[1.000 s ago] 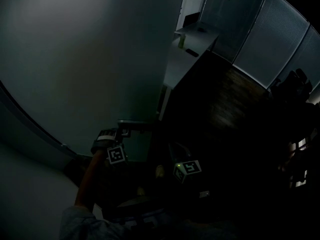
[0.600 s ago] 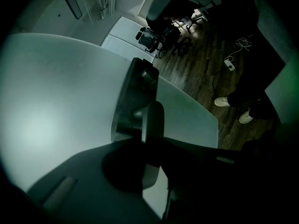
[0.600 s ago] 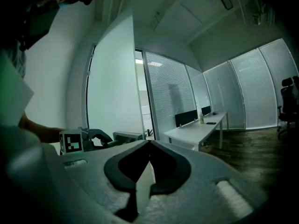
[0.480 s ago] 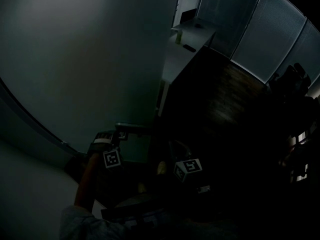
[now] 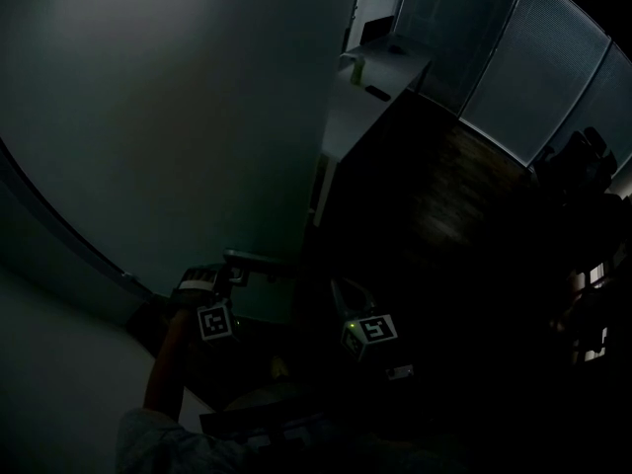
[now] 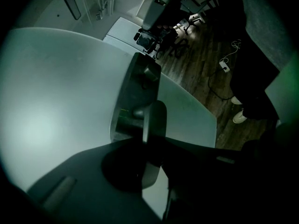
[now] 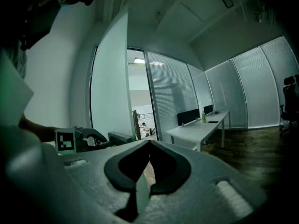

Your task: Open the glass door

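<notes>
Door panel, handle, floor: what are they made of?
Door panel: looks like frosted glass, matte, pale and evenly lit, nothing visible through it.
Handle: probably brushed metal, grey with a soft sheen along the lever.
Floor: dark wood or wood-look laminate; plank seams and grain show.

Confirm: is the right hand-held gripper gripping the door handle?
No, the right hand-held gripper has its jaws together on nothing in its own view, with the handle off to its left.
</notes>
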Motion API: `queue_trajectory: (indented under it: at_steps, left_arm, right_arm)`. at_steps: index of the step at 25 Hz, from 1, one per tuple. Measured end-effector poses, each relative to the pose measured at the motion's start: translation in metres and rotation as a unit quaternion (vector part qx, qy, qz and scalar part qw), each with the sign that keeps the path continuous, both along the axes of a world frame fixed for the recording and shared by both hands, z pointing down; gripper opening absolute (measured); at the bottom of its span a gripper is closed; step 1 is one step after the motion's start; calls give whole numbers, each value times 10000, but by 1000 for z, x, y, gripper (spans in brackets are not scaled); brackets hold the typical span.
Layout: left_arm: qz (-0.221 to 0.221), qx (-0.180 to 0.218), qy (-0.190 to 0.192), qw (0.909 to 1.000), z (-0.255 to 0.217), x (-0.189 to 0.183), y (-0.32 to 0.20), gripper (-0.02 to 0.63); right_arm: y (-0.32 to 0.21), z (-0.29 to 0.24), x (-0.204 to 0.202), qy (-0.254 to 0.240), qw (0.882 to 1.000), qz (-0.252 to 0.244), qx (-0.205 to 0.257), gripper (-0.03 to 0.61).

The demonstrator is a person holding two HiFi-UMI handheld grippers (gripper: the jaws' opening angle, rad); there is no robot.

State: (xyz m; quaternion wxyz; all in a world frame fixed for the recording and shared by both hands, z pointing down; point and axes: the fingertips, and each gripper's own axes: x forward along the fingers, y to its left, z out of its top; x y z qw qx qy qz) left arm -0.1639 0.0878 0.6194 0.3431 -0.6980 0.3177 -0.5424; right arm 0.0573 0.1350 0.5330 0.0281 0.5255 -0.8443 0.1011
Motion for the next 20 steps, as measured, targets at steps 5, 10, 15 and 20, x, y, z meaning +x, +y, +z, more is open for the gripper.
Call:
queue_trajectory:
  at_steps: [5,10,15,20]
  left_arm:
    - [-43,-56,-41,10000,0,-3,11,90]
    - [-51,-58,-42,10000,2,-4,19,94]
    - [-19,-85,-32,10000,5,-8,28,94]
    - [-21,-59,-60,10000,1,-8,39,93]
  right_arm:
    - [3,1,6,-14,10000,-10,-35,0]
    - [3,2,8,26,10000,-55,-33,0]
    - [10,4,3,44,9999,-103,-16,0]
    - [20,-1,6,28,10000,-85,-17,0]
